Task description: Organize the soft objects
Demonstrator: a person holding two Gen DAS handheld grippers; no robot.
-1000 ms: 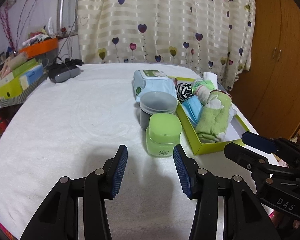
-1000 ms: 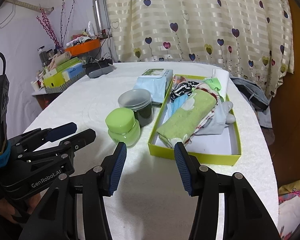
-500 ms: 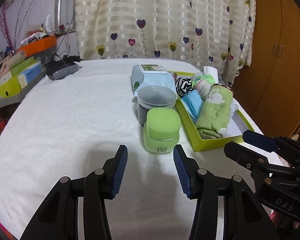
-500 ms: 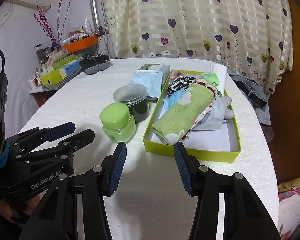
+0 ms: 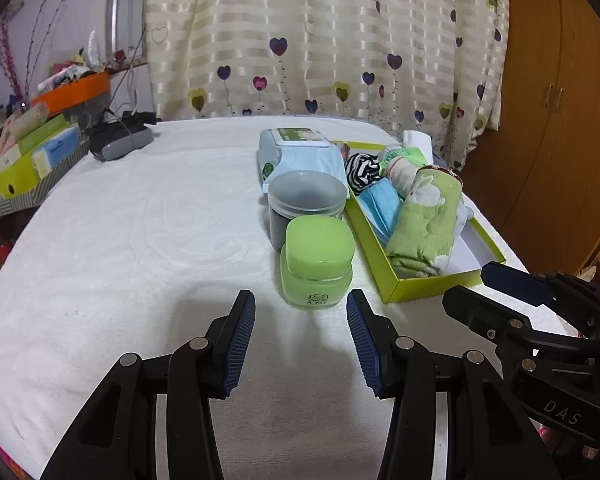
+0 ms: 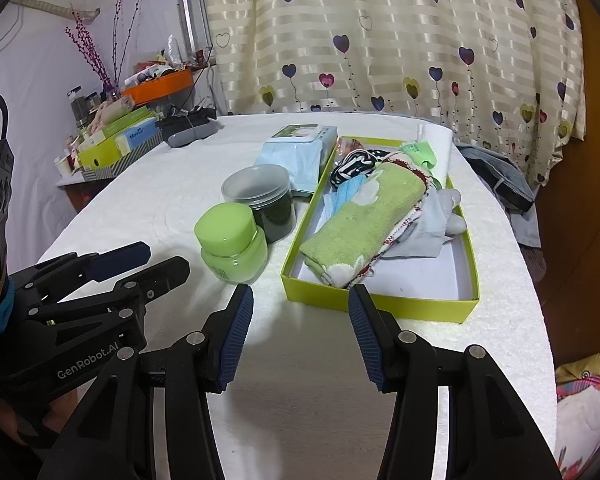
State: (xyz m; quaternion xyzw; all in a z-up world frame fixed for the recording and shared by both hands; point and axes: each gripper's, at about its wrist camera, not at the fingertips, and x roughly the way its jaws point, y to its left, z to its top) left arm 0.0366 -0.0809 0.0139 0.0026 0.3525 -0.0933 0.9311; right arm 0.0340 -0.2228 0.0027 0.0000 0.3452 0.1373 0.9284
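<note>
A yellow-green box (image 6: 380, 304) lies on the white table (image 5: 140, 240). It holds a rolled green towel (image 6: 360, 224), a blue face mask (image 6: 340, 196), a black-and-white striped cloth (image 6: 352, 166) and a pale grey cloth (image 6: 428, 224). My right gripper (image 6: 301, 308) stands open just short of the box's near wall, nothing between its blue pads. My left gripper (image 5: 300, 312) is open too, hovering in front of a green jar (image 5: 317, 264) without touching it. The same box (image 5: 432, 284) and towel (image 5: 424, 224) lie to that jar's right.
Behind the green jar stand a dark jar with a grey lid (image 5: 306, 208) and a pack of wet wipes (image 5: 296, 152). A grey device with cables (image 5: 118, 140) and boxes (image 5: 28, 160) sit at the far left. A curtain hangs behind; a wooden wardrobe (image 5: 560, 120) is right.
</note>
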